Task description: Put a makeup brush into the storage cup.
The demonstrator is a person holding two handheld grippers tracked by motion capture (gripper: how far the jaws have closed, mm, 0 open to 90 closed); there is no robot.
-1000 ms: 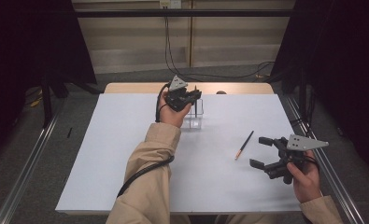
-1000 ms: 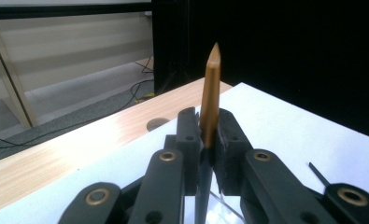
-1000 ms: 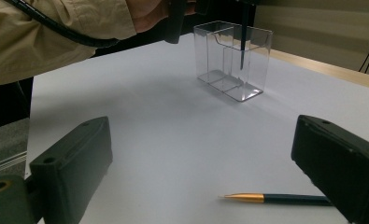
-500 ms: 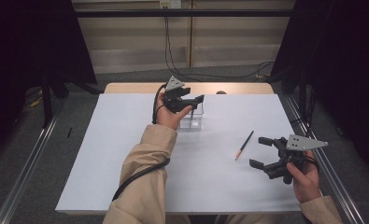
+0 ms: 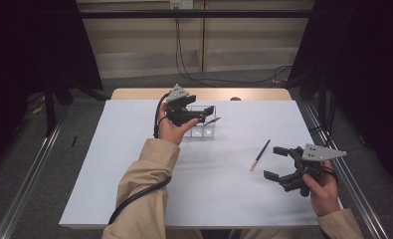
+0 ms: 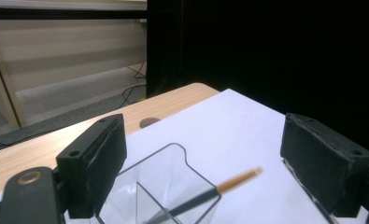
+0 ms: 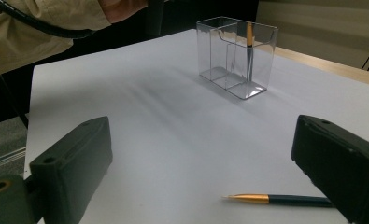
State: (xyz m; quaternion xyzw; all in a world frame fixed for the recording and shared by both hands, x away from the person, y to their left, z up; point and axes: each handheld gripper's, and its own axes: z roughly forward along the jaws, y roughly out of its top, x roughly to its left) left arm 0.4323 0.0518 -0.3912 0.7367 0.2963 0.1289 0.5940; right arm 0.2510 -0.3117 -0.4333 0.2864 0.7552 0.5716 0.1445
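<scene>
A clear plastic holder [image 5: 204,130] with compartments stands at the back middle of the white table top [image 5: 124,169]. A dark pen with a gold end [image 6: 238,179] leans inside the holder [image 6: 159,183], free of the pads. My left gripper [image 5: 204,114] hovers just over it; its jaws have just been opening and stand open, with nothing pressed between them [image 6: 203,135]. A second pen [image 5: 260,154] lies flat on the table at the right. My right gripper [image 5: 273,162] rests open just behind that pen [image 7: 280,199], which lies near its right jaw. The holder [image 7: 236,56] shows farther off with the first pen [image 7: 250,44] in it.
A wooden table edge [image 5: 253,94] runs behind the white top, with a small round hole [image 6: 148,122] in it. Cables [image 5: 184,55] trail on the floor beyond. Metal rails [image 5: 25,179] flank the table. A beige sleeve [image 5: 144,199] lies across the near middle.
The left gripper's jaws have opened and let go of the pen, which now leans in the holder. The left hand has drawn back slightly to the left. The right gripper has stayed still.
</scene>
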